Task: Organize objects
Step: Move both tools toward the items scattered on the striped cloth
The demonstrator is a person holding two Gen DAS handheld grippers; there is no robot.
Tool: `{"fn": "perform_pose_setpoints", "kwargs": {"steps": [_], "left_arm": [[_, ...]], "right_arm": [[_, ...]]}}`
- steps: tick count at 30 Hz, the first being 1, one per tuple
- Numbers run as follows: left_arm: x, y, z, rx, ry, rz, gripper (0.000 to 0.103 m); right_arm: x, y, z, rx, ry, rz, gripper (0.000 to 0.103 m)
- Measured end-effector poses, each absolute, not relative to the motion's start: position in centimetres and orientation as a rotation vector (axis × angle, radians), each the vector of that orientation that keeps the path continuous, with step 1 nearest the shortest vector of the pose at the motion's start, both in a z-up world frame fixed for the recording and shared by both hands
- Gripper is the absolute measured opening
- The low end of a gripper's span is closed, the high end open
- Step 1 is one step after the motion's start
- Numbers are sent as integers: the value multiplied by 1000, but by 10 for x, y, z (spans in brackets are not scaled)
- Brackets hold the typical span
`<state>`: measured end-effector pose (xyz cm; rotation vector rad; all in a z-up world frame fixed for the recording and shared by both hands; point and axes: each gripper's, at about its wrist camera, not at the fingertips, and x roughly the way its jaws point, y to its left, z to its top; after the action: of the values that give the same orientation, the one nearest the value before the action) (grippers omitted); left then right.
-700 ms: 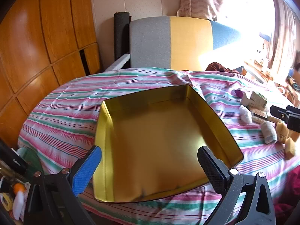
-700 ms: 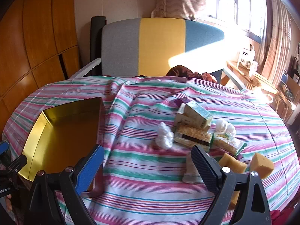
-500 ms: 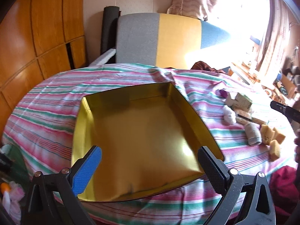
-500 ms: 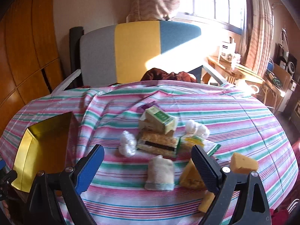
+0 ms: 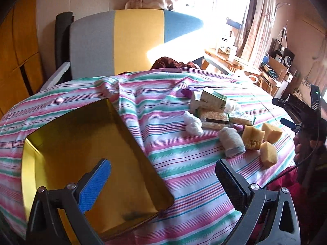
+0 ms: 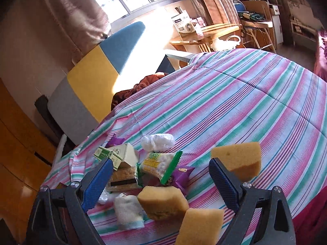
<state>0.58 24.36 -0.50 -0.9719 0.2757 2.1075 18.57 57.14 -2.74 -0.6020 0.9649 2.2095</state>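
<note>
Sponges (image 6: 163, 202) lie clustered with snack packets (image 6: 158, 164) on my striped tabletop (image 6: 235, 106), under my right tool (image 6: 161, 185), its jaws spread and holding nothing. My left tool (image 5: 163, 185) is spread too, over the gold tin's (image 5: 61, 143) corner, well apart from them.

Wide-spread right gripper (image 6: 161, 181) faces a crowded heap: sponge (image 6: 163, 202) between its fingers, another sponge (image 6: 238, 159) just past the right fingertip, snack packets (image 6: 161, 163) beyond. Ahead of the open left gripper (image 5: 163, 183), striped cloth (image 5: 184, 163) lies bare beside the gold tin (image 5: 32, 163).
</note>
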Motion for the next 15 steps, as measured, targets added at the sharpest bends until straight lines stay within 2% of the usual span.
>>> {"fn": "perform_pose_setpoints", "kwargs": {"steps": [6, 15], "left_arm": [[-10, 302, -18, -1085, 245, 1986, 103], [-43, 373, -53, -1202, 346, 1982, 103]], "right_arm": [[187, 572, -26, -573, 1037, 2253, 99], [177, 566, -24, -620, 1015, 2316, 99]]}}
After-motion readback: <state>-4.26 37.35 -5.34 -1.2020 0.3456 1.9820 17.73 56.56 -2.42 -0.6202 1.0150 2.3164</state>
